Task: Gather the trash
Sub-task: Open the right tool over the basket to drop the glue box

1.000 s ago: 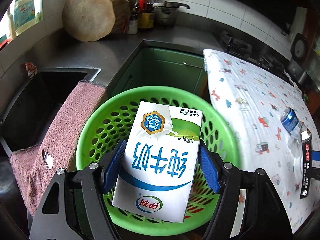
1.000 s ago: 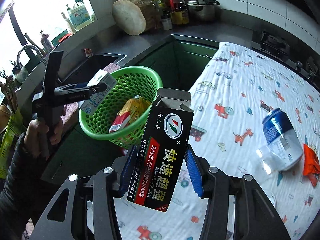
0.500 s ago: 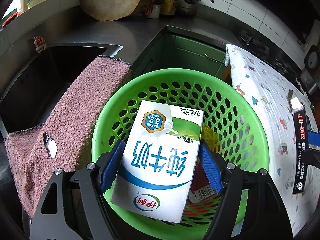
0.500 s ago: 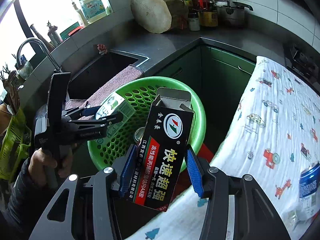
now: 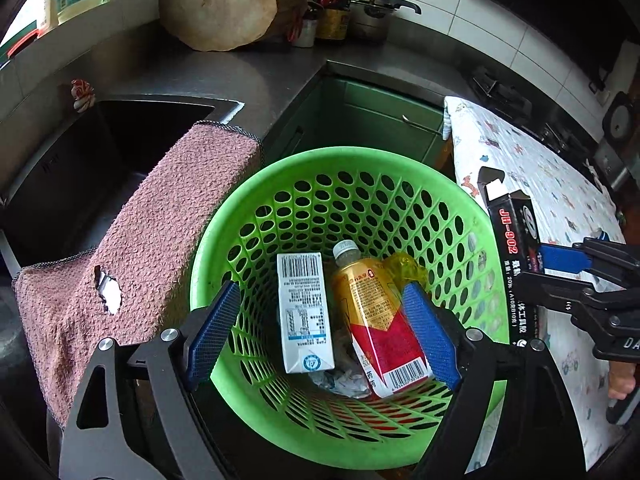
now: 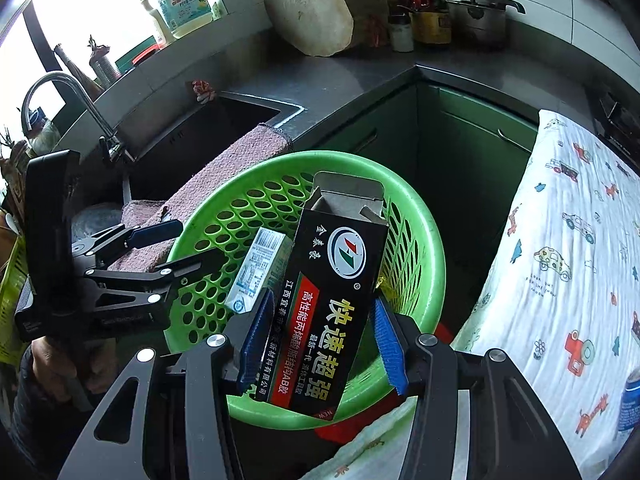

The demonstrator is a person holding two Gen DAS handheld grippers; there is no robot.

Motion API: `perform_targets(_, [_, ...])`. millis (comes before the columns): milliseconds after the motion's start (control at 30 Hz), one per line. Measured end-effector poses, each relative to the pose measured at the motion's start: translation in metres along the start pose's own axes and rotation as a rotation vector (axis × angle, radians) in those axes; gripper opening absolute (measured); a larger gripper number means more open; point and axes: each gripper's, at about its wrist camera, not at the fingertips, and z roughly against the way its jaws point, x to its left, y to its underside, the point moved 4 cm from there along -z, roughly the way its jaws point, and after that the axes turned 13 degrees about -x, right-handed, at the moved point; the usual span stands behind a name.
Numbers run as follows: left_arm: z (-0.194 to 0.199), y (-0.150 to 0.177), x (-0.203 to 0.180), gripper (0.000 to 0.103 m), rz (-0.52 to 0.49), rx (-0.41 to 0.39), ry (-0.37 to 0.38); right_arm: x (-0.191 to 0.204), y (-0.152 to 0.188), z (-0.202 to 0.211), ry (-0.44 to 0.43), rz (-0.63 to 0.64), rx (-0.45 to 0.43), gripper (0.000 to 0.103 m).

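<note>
A green perforated basket (image 5: 456, 216) stands between the sink counter and the table; it also shows in the right wrist view (image 6: 424, 216). Inside lie a white milk carton (image 5: 304, 312), a yellow-red drink bottle (image 5: 376, 316) and crumpled wrappers. My left gripper (image 5: 320, 328) is open and empty just above the basket; it shows in the right wrist view (image 6: 176, 244). My right gripper (image 6: 320, 340) is shut on a black glue box (image 6: 336, 292), held over the basket's near rim. The box also shows at the basket's right edge in the left wrist view (image 5: 512, 264).
A pink towel (image 5: 152, 240) hangs over the sink edge left of the basket. The sink (image 6: 200, 136) and faucet (image 6: 60, 92) are behind. A table with a cartoon cloth (image 6: 568, 264) is on the right. A wooden block (image 5: 218, 4) and bottles stand on the counter.
My left gripper opened and the milk carton dropped into the basket. My right gripper carried the glue box closer, over the basket rim.
</note>
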Motion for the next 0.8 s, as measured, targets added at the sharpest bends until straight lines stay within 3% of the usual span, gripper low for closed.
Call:
perform_targets(133, [0.008, -0.002, -0.002, 0.087, 0.003, -0.007, -0.001, -0.001, -0.002, 0.003, 0.003, -0.004, -0.021, 0.064])
perform_targets(333, [0.019, -0.004, -0.008, 0.092, -0.005, -0.02, -0.003, -0.001, 0.001, 0.02, 0.021, 0.019, -0.047, 0.065])
perform_targets(500, [0.031, -0.007, -0.019, 0.095, -0.025, -0.041, -0.004, -0.006, 0.01, 0.049, 0.039, 0.033, -0.084, 0.073])
perform_targets(800, [0.046, -0.008, -0.06, 0.097, -0.073, -0.071, 0.026, -0.051, 0.038, 0.113, 0.138, 0.023, -0.142, 0.081])
